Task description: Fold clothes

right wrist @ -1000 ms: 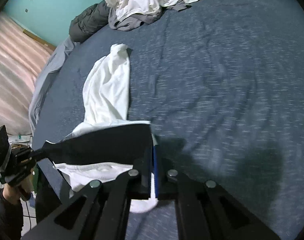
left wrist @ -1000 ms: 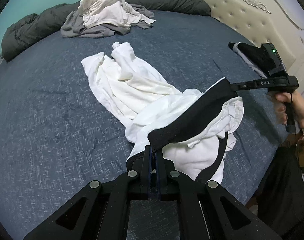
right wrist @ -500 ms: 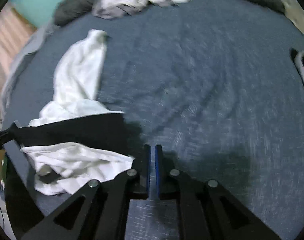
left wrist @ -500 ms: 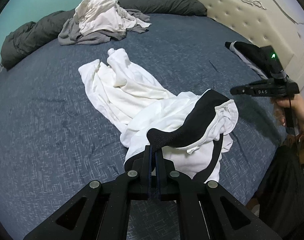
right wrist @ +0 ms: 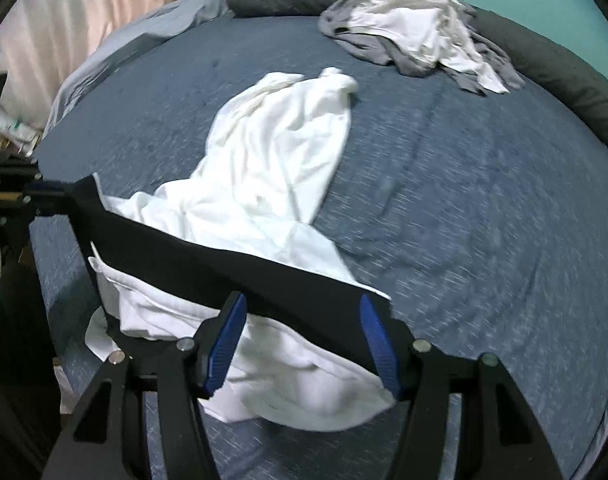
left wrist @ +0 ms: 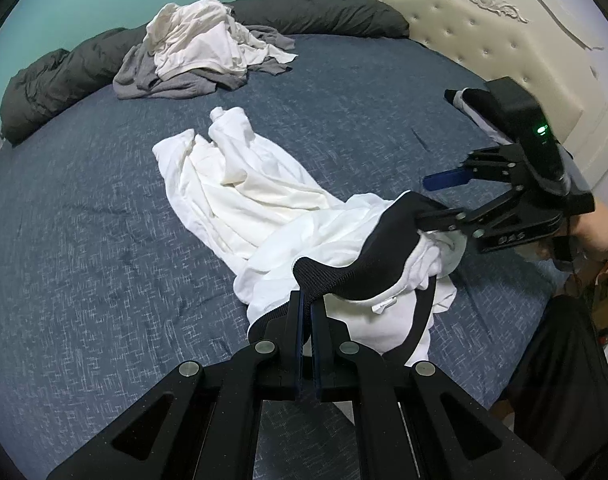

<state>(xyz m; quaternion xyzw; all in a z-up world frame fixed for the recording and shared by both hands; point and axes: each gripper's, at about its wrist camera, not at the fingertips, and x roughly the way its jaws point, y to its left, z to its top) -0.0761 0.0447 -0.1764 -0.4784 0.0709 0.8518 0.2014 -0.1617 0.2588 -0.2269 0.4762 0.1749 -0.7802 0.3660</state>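
Note:
A white garment [left wrist: 256, 200] [right wrist: 272, 160] with a black ribbed band [left wrist: 364, 264] [right wrist: 224, 268] lies crumpled across the blue bed [left wrist: 84, 280]. My left gripper [left wrist: 306, 300] is shut on one end of the band, lifting it; in the right wrist view it shows at the far left [right wrist: 24, 196]. My right gripper [right wrist: 302, 304] [left wrist: 432, 198] is opening. The band's other end runs between its blue pads [right wrist: 228, 340], which do not press on it.
A pile of white and grey clothes [left wrist: 200, 52] [right wrist: 416, 28] lies at the far side against a dark grey rolled duvet [left wrist: 316, 12]. A cream tufted headboard [left wrist: 504, 40] stands on the right, with a dark folded item [left wrist: 464, 100] near it. A hand [left wrist: 600, 232] holds the right gripper.
The right gripper let go of the taut band, which went slack. It then rolled, came back to the band and spread its jaws around it. The left gripper kept its hold.

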